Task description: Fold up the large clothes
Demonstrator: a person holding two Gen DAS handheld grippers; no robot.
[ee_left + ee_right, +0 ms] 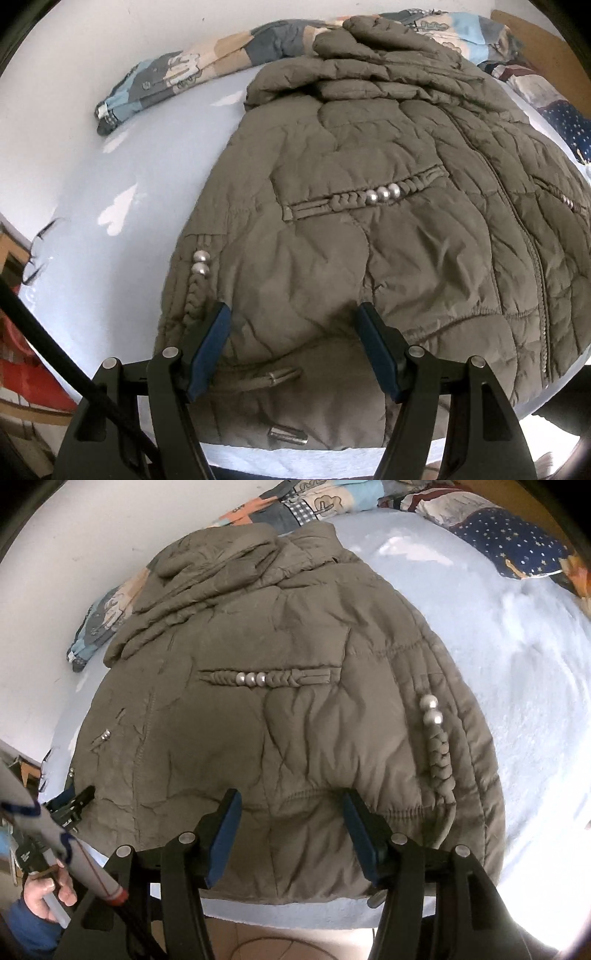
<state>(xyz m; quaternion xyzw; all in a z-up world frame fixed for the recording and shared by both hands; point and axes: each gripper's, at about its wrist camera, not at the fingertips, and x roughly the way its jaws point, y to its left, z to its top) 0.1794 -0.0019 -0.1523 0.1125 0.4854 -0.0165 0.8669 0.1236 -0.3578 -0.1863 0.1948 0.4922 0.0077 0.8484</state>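
An olive-brown quilted jacket [369,229] lies front up on a pale blue bed, hem toward me, with a sleeve bunched across its collar end [373,48]. Its pockets have braided trim with silver beads [382,194]. My left gripper [292,314] hovers open over the hem's left part, above a drawstring with a metal toggle [277,377]. In the right wrist view the same jacket [288,720] fills the middle, and my right gripper [291,799] stands open over the hem's right part, near the side braid [437,760]. Nothing is pinched in either.
A patchwork quilt [192,70] lies along the white wall at the back. A star-patterned pillow [517,542] rests at the far right. Bare blue sheet [517,701] spreads right of the jacket. A hand [48,890] holds the other gripper's handle at the left. Tiled floor [258,941] shows below the bed edge.
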